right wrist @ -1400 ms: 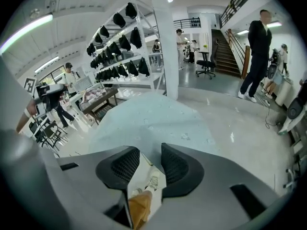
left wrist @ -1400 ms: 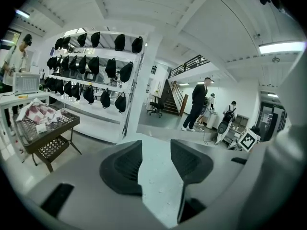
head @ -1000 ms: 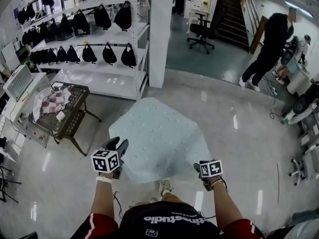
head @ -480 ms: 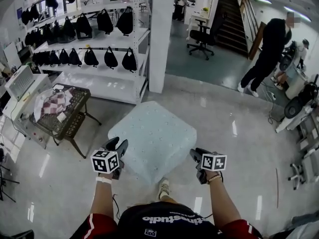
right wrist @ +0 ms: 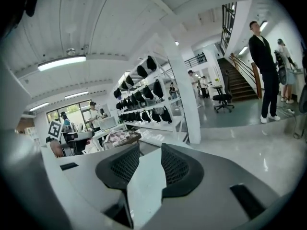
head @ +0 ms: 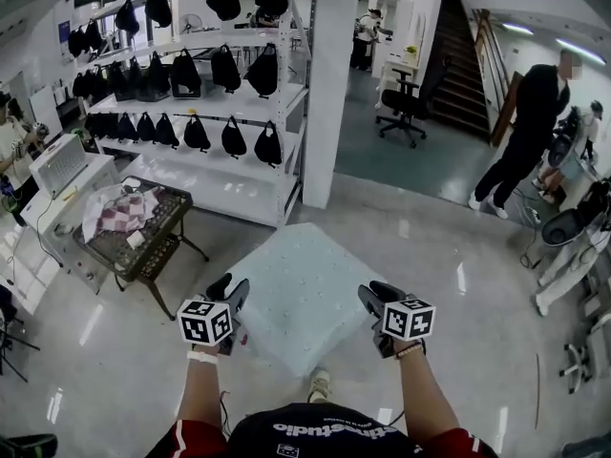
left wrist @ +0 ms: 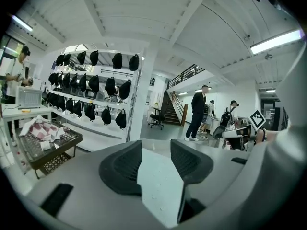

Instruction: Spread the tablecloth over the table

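Note:
A pale blue dotted tablecloth [head: 301, 289] hangs spread in the air in front of me, held at its two near corners. My left gripper [head: 232, 292] is shut on the left corner, and cloth [left wrist: 156, 176] fills the gap between its dark pads [left wrist: 122, 166]. My right gripper [head: 370, 300] is shut on the right corner, with a strip of the cloth [right wrist: 146, 186] pinched between its pads [right wrist: 175, 169]. Both grippers are raised to about the same height, roughly the cloth's width apart. The table is hidden under the cloth or out of view.
A dark mesh cart [head: 134, 232] with checked cloths on it stands at the left. White shelving [head: 205, 93] with black bags and a white pillar [head: 329, 84] lie ahead. A person in black [head: 523, 132] stands at the far right near equipment. Glossy floor [head: 449, 246] surrounds me.
Both grippers have lifted and drawn closer together. The cloth has billowed up from a flat wide sheet into a narrower, humped shape, and my view has tilted upward.

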Motion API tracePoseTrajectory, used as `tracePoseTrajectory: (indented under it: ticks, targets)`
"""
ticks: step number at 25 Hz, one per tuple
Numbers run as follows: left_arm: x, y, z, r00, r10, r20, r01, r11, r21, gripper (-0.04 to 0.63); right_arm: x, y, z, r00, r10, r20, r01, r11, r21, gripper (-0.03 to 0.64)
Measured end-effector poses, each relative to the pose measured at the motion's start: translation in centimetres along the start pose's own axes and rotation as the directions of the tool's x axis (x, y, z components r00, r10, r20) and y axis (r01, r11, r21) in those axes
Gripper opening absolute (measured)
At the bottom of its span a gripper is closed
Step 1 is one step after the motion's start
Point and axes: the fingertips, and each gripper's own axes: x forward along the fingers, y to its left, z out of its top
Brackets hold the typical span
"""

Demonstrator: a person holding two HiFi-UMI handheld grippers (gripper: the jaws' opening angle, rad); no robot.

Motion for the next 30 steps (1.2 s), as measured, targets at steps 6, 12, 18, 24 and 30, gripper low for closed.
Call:
tracePoseTrajectory:
  ticks: [6,12,18,24,30]
  targets:
    - [-0.6,-0.3,1.8,0.997,0.029,0.067,-0.034,0.997,0.066,0.199,0.4,1.7,3.1,0.994,0.001,0.106,0.008,0.996,-0.087,0.164]
    - [-1.6,-1.5,4.5,0.985,0.06,0.162,-0.083,0.987,0.14,0.153,-0.6,3.0,5.8,0.983,-0.027,0.184,0.057,0.985,-0.16,0.146]
    - [-1.9,-2.3,5.7,0.974,0.062,0.216,-0.09,0.988,0.125,0.078,-1.3,2.6,6.2,0.976,-0.046,0.215,0.082,0.984,-0.159,0.103]
    - [-2.7,-1.8,6.7,0.961,0.095,0.26,-0.122,0.988,0.092,0.028,-2.2,1.8,6.6,0.958,-0.1,0.27,0.133,0.986,-0.104,0.046]
    - [-2.6,-2.5,7.9,0.961,0.094,0.259,-0.132,0.982,0.135,0.02,-2.2,2.2,7.3,0.954,-0.112,0.278,0.156,0.977,-0.145,0.026]
